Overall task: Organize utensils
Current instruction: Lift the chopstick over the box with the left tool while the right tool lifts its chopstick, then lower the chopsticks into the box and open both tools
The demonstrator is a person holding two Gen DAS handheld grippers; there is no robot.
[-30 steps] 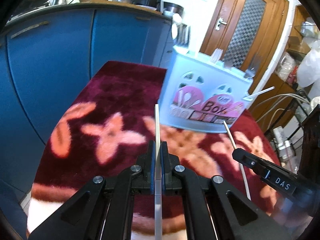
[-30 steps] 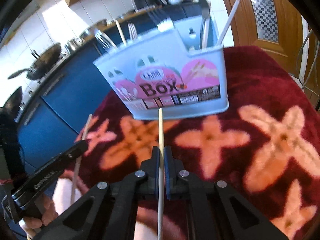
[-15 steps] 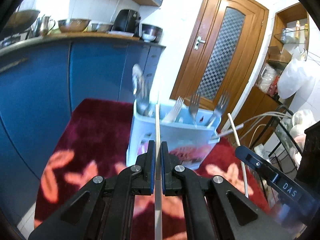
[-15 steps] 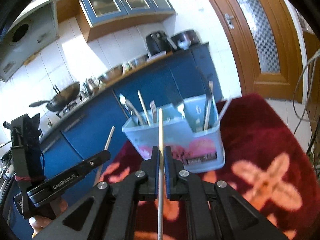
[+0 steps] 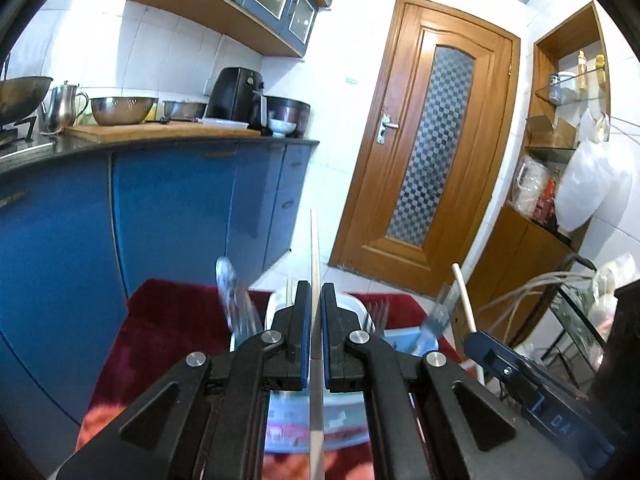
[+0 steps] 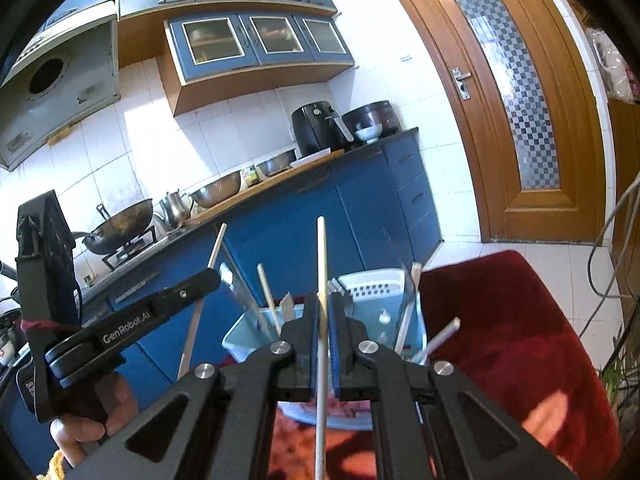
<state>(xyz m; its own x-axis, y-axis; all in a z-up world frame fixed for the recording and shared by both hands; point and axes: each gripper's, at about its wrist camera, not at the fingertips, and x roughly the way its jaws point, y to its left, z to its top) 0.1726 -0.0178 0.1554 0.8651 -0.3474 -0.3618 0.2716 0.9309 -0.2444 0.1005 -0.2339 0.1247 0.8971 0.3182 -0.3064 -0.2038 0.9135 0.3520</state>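
Observation:
My left gripper is shut on a pale chopstick that sticks up and forward between its pads. My right gripper is shut on a second chopstick, also seen at the right of the left wrist view as a chopstick. Just below and beyond both grippers stands the pale blue utensil box, on the red flowered cloth. Its rim shows in the left wrist view, with forks and a spoon standing inside. The left gripper and a hand appear at the left of the right wrist view.
Blue kitchen cabinets with a worktop bearing bowls, a jug and an air fryer run behind the table. A wooden door stands beyond. Shelves, bags and cables crowd the right side. A wok sits on the stove.
Both grippers have risen and tilted up with their chopsticks. The box has dropped from the middle of each view to just behind the fingertips, and the kitchen now fills the frames.

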